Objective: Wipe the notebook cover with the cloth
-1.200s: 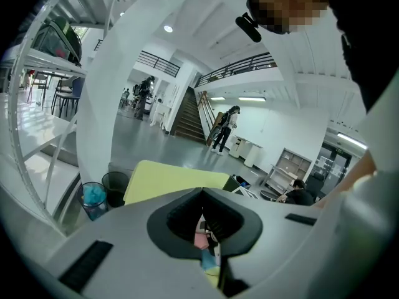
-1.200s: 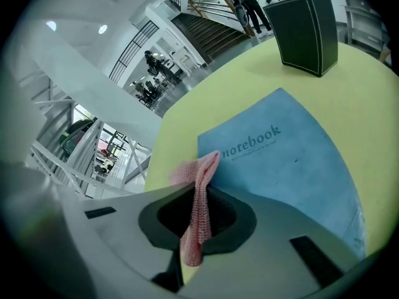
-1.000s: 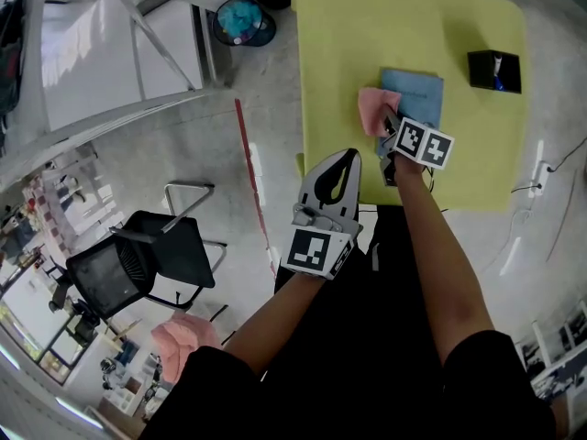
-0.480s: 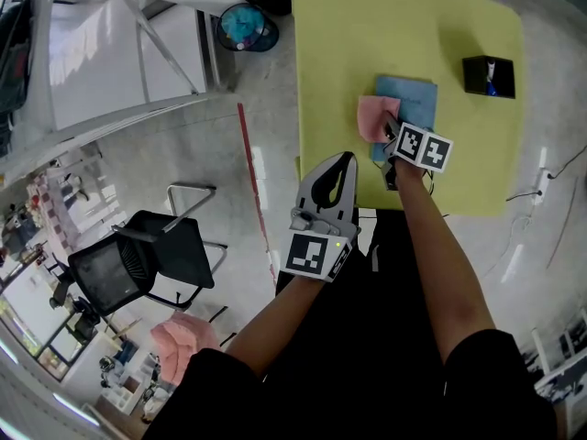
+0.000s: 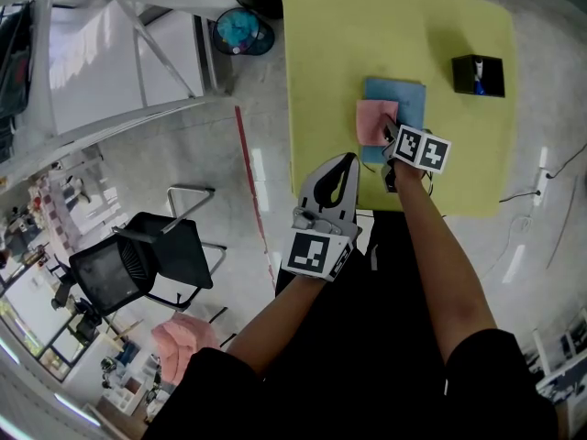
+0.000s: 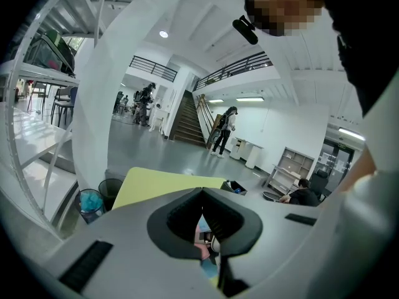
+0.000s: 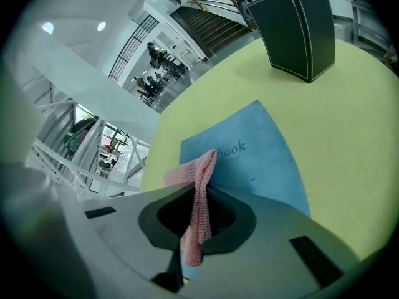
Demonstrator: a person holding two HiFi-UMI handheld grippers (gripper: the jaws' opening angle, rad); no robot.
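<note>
Since a second before, the pink knitted cloth had slid from the notebook's left edge further onto its cover. Nearest, the left gripper hovered over the table's near edge, its jaws pressed together on nothing. Beyond it, the right gripper pinched the cloth's hanging fold against the flat blue notebook, which lay on the matte yellow-green table. Farthest stood a black stitched box.

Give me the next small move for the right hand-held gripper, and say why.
Probably drag the pink cloth toward the person's right across the blue notebook. The right hand-held gripper is shut on the cloth, which lies on the left part of the cover, while the right side of the cover is bare.
</note>
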